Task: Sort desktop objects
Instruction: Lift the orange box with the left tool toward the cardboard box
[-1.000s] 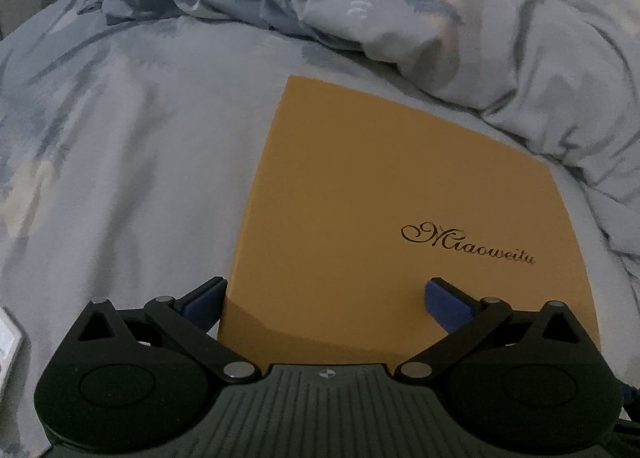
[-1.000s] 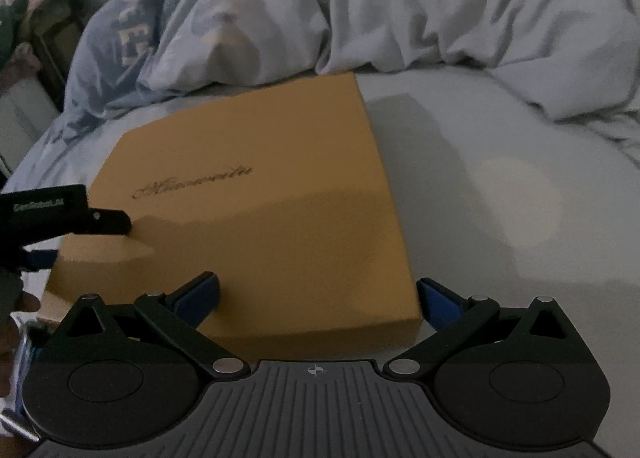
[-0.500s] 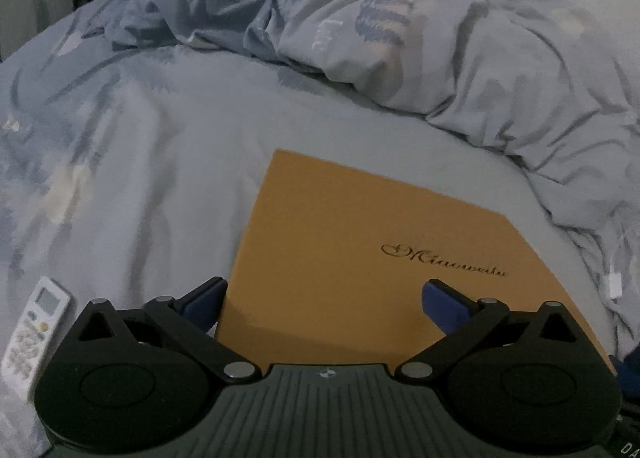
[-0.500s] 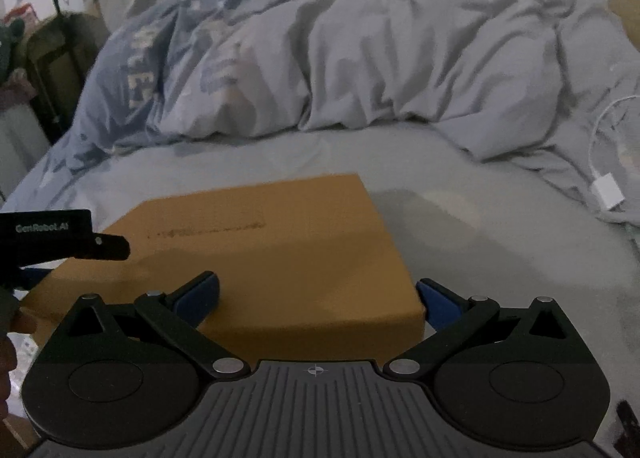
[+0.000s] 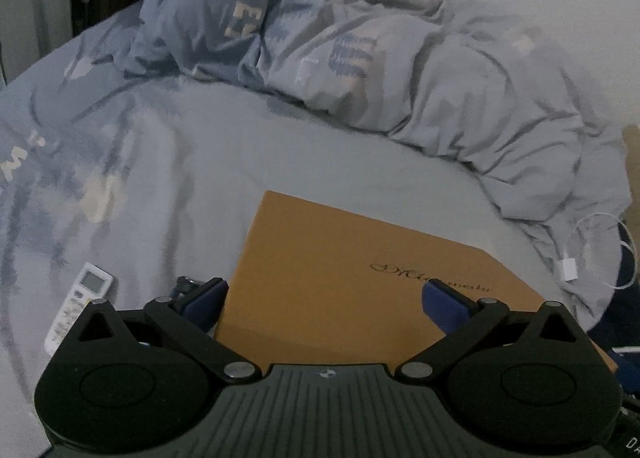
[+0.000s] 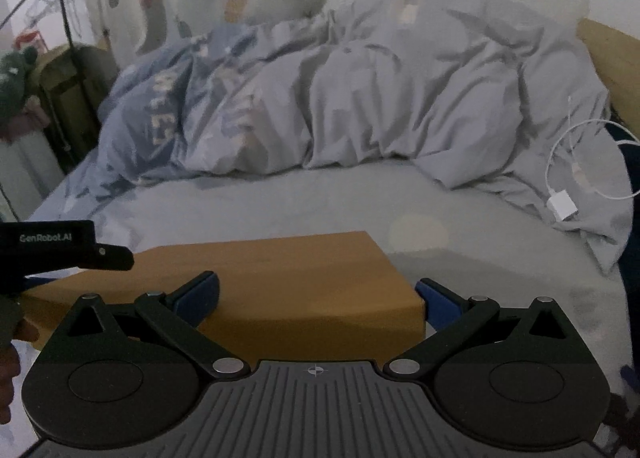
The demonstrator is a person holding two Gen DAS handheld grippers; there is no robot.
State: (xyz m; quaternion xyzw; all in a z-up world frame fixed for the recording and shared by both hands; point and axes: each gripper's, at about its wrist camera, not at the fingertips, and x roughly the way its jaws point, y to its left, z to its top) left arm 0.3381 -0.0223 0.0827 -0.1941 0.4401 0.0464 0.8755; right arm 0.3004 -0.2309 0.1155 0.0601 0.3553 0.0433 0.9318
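Box (image 5: 360,278), flat and orange-brown, lies on the bed (image 5: 200,162). From the left wrist, the left tongs (image 5: 324,298) stand wide apart over its near edge, one pad beside its left side, one above its lid; a remote (image 5: 78,306) lies left. From the right wrist, the right tongs (image 6: 316,294) gape around the box's (image 6: 288,278) near right corner; a charger (image 6: 563,207) rests on the duvet (image 6: 400,98).
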